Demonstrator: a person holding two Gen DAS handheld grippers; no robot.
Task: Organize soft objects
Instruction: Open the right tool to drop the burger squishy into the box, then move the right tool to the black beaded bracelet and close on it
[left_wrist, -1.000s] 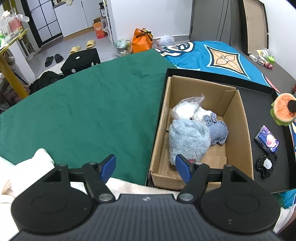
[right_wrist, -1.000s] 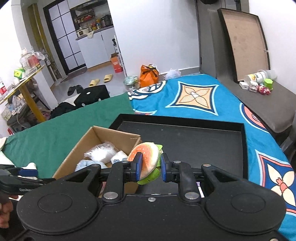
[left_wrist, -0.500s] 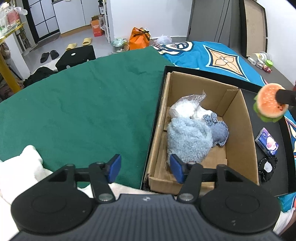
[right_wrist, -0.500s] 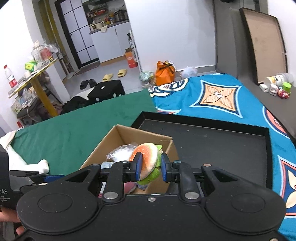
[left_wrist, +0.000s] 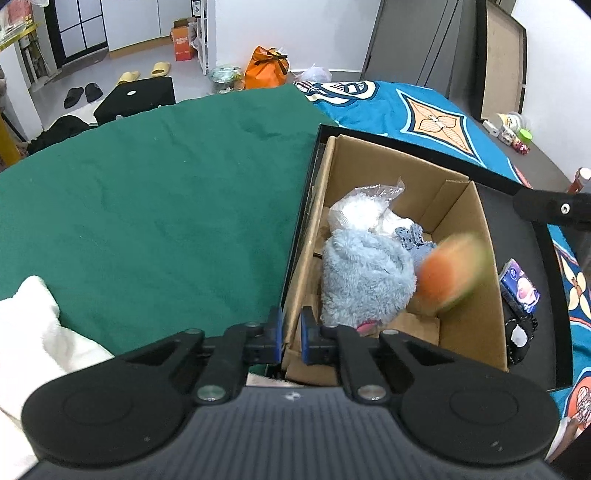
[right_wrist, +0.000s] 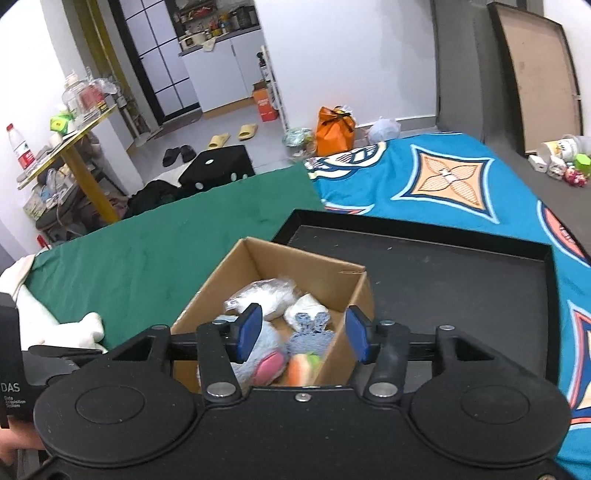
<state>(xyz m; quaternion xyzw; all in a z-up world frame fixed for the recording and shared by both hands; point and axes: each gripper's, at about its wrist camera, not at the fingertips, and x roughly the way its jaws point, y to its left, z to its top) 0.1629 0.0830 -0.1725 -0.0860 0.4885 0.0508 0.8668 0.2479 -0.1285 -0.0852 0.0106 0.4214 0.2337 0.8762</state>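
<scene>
My right gripper (right_wrist: 302, 334): spread wide above cardboard box (right_wrist: 325, 267). My left gripper (left_wrist: 289, 334): clamped on box's near-left wall.

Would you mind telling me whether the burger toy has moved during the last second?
Yes: the burger toy left the right gripper and dropped into the cardboard box.

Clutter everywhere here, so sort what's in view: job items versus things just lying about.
Job:
cardboard box
orange-green plush
blue fluffy toy
white bagged item
black tray

Lying about:
orange bag
yellow slippers
water bottle
</scene>
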